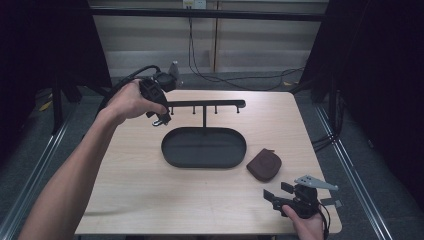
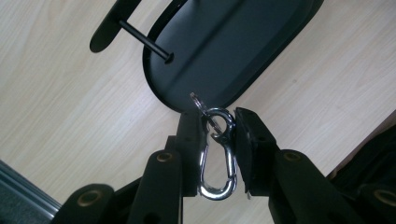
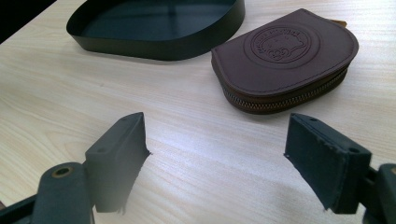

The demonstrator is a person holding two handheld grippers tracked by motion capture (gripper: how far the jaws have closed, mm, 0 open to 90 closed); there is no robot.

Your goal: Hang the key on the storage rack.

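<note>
Right gripper (image 3: pixel 215 158), near desk corner: jaws wide, empty; brown zipped leather pouch (image 3: pixel 285 58) just beyond. Black oval metal tray (image 1: pixel 204 147) with hook rail (image 1: pixel 205 104), mid-desk. Left gripper (image 2: pixel 218 135), far left edge: clamped on silver snap-hook carabiner (image 2: pixel 217 154), lifted, unhung; hanging likely remains.

We are looking at a recording booth in a lab or test studio rather than a home. A small pale wooden desk (image 1: pixel 150 190) stands alone, hemmed in by black curtains (image 1: pixel 380 75) at its left and right edges. Metal rails (image 1: pixel 45 150) run along the grey floor on both sides, and loose cables (image 1: pixel 240 77) trail along the panelled wall beyond the far edge.
</note>
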